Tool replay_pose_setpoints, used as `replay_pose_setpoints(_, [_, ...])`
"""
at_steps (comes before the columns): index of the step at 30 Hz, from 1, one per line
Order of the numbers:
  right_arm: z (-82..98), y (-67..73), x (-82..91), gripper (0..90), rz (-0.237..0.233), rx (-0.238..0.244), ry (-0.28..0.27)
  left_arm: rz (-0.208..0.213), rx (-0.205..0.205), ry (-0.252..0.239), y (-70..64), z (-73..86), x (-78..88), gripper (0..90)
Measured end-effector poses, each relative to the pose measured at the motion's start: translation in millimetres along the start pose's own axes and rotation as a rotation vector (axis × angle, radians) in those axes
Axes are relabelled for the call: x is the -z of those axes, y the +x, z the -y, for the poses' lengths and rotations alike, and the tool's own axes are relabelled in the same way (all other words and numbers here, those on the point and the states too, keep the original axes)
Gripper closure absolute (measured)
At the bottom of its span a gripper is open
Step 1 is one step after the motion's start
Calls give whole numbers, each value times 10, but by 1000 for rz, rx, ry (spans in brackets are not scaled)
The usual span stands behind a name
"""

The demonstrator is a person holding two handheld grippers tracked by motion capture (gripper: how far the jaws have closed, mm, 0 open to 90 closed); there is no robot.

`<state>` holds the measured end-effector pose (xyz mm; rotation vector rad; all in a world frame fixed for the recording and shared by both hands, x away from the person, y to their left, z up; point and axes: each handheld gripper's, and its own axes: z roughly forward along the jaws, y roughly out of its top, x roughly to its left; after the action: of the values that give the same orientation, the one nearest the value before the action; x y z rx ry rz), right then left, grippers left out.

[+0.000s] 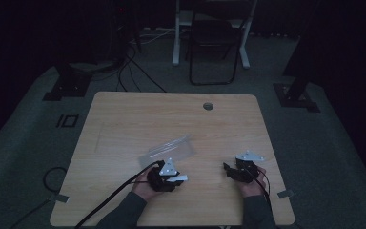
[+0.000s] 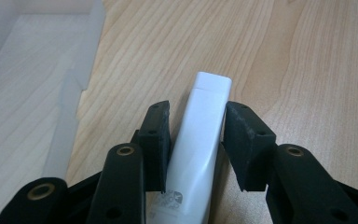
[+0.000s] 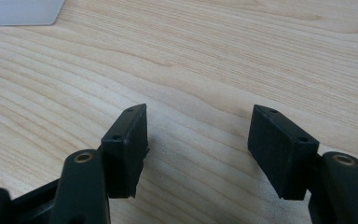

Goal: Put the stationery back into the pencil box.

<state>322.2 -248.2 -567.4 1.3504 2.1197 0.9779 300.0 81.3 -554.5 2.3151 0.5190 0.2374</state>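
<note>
Since the left gripper (image 2: pixel 196 140) pinches the white stick (image 2: pixel 200 140) off-centre at frame centre, it may twist out; right gripper (image 3: pixel 198 149) spread, empty.

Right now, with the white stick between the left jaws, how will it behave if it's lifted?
The white stick looks like hard, smooth plastic, so it should probably stay stiff but may slip between the left gripper pads. It's slim and likely light. Its flat sides suggest it won't roll on the table, though it sits slightly slanted and could twist.
</note>
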Motion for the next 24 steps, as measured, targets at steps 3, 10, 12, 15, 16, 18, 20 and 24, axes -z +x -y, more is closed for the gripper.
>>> replay_pose_setpoints(3, [0,0,0,375,0,1,0,-8,-5,18,-9,-7,-8,612])
replay_pose_setpoints(10, [0,-1,0,374,-1,2,0,-4,-6,24,-13,-21,-14,669])
replay_pose_setpoints(12, [0,-1,0,375,-1,2,0,-6,-3,22,-12,-22,-16,692])
replay_pose_setpoints(15, [0,0,0,375,-1,1,0,-11,-9,24,-17,-24,-14,698])
replay_pose_setpoints(16, [0,0,0,375,0,1,1,-12,-10,24,-18,-24,-14,699])
replay_pose_setpoints(18, [0,0,0,374,-1,1,0,-13,-11,25,-21,-25,-13,700])
replay_pose_setpoints(20, [0,0,0,374,-1,1,0,-12,-11,25,-23,-25,-13,701])
replay_pose_setpoints(24, [0,0,0,374,-1,1,0,-13,-11,26,-18,-26,-11,702])
